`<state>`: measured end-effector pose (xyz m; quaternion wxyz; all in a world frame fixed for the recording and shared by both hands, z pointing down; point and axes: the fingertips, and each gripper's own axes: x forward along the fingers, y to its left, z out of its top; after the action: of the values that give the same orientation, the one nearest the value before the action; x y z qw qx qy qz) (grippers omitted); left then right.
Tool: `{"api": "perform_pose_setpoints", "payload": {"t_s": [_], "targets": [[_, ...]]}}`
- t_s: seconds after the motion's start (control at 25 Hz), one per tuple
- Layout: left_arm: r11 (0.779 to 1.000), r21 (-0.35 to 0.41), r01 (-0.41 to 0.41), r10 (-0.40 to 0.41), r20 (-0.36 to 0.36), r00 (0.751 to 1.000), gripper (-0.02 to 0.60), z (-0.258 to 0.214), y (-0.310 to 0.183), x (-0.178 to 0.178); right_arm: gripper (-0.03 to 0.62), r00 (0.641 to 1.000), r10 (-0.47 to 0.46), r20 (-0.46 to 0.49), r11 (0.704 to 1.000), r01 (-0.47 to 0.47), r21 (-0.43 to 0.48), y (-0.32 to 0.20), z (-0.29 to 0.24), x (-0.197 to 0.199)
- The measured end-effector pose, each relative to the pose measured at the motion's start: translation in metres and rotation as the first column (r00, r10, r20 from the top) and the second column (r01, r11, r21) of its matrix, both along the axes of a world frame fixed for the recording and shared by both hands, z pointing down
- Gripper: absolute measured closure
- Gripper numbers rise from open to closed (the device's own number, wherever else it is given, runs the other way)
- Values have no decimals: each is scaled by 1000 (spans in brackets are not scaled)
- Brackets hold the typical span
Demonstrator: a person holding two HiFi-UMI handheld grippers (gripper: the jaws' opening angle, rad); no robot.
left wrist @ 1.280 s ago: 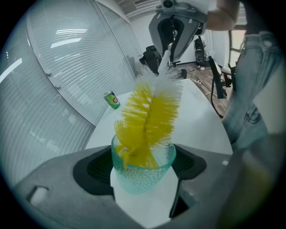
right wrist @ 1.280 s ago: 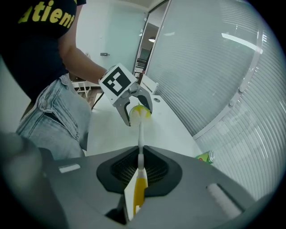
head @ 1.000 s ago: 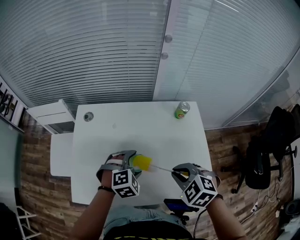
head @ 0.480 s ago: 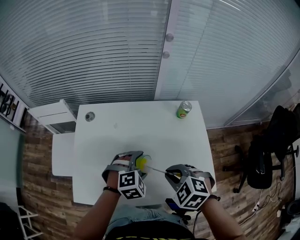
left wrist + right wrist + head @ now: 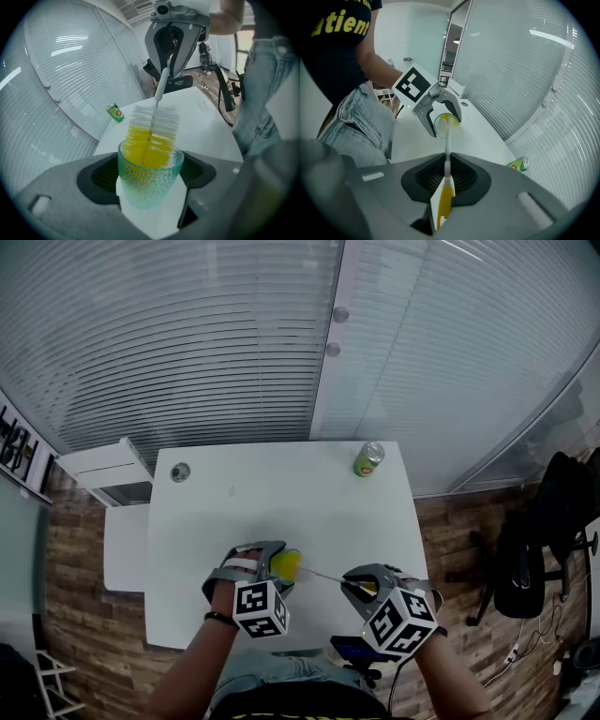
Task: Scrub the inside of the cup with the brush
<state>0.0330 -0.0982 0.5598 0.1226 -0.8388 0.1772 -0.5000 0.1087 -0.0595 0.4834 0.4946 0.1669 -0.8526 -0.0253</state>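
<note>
A: Where is the cup?

B: Between the jaws of the left gripper, held over the near part of the white table. The jaws stand wide, and a ribbed pad presses on each side of the glass.

A: And the brush?

B: Its head is in the cup's mouth. The yellow bristles sit inside, while the white ones stick out past the rim.

A: Who has the handle?

B: The right gripper. Its jaws are nearly together, pinching the thin white stem just above the yellow grip.

A: How do the two grippers stand?

B: Facing each other, near but apart, with the stem running from the cup's mouth across to the right jaws.

A: Anything else on the table?

B: A green can stands at the far right edge, well apart from both.
</note>
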Motion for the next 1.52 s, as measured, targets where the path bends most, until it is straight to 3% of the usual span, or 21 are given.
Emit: {"api": "perform_pose_setpoints", "payload": {"t_s": [0.28, 0.84, 1.2, 1.52], "targets": [[999, 17, -35, 35, -31, 999, 187, -7, 7, 16, 559, 1000, -8, -11, 1000, 8, -19, -3, 10, -3], [1000, 21, 6, -5, -46, 999, 188, -10, -1, 4, 559, 1000, 5, 9, 1000, -5, -2, -3, -2, 9], [998, 54, -40, 44, -69, 997, 187, -20, 8, 16, 559, 999, 9, 37, 999, -8, -38, -3, 6, 5], [998, 64, -7, 11, -69, 998, 187, -20, -1, 0, 559, 999, -35, 36, 999, 36, -23, 3, -1, 9]]}}
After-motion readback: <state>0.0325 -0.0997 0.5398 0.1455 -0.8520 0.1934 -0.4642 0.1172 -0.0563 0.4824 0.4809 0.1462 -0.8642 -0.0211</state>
